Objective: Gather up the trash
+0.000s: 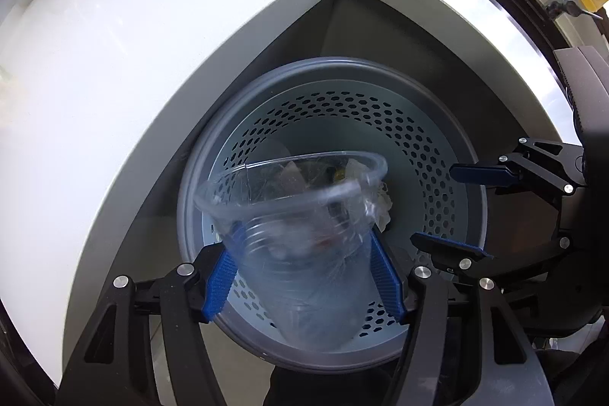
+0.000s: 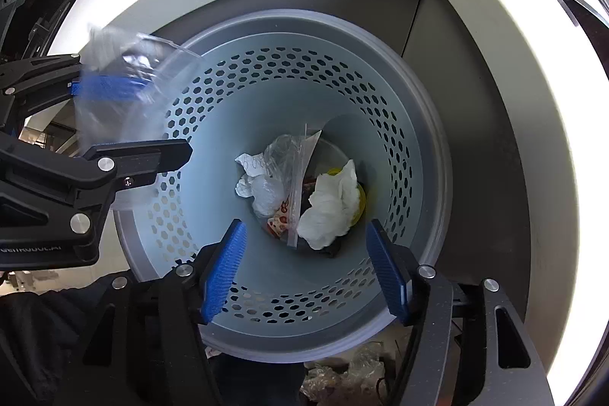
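Both tongs point steeply down over the perforated bin (image 2: 399, 124). The left tongs (image 1: 304, 273) stand part open around a blurred clear plastic cup (image 1: 297, 215), pads seemingly off it. The right tongs (image 2: 304, 273) gape empty above crumpled trash (image 2: 327, 204) at the bin's bottom.

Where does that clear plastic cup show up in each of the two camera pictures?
Left wrist view: the clear plastic cup fills the lower middle, between the near blue fingers, above the bin.
Right wrist view: the cup sits blurred at the left edge, by the other tool's fingers.
Shared landmark: the grey bin with holes.
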`<state>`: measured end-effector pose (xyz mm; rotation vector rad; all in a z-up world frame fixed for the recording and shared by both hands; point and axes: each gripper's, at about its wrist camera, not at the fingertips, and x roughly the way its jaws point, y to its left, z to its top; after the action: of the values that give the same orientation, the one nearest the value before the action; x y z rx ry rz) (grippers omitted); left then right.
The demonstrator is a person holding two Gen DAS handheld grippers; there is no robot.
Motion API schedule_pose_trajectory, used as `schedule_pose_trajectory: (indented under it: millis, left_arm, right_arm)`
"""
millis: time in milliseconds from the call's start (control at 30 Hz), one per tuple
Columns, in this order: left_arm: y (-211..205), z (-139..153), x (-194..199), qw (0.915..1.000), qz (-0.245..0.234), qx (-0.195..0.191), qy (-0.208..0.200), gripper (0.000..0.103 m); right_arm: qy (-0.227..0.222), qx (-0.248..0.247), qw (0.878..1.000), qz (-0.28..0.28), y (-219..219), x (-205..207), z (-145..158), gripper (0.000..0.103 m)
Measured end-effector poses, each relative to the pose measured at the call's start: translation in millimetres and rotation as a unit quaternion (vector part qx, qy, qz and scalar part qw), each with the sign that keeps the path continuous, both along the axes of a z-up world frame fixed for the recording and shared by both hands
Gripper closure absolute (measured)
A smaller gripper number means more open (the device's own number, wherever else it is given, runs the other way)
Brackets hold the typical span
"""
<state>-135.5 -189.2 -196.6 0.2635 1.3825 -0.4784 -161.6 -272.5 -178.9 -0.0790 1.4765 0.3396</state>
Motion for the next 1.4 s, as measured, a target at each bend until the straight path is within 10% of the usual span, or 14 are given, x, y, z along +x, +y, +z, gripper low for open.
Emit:
schedule_pose_trajectory:
  millis: [1400]
  left_arm:
    - [18.9,29.2,-3.8,0.9987,0.019,-0.046,0.005,0.026]
  right_arm:
    - [-0.015,0.011,1.0,-0.006,-2.5,-7.2,36.9,0.03]
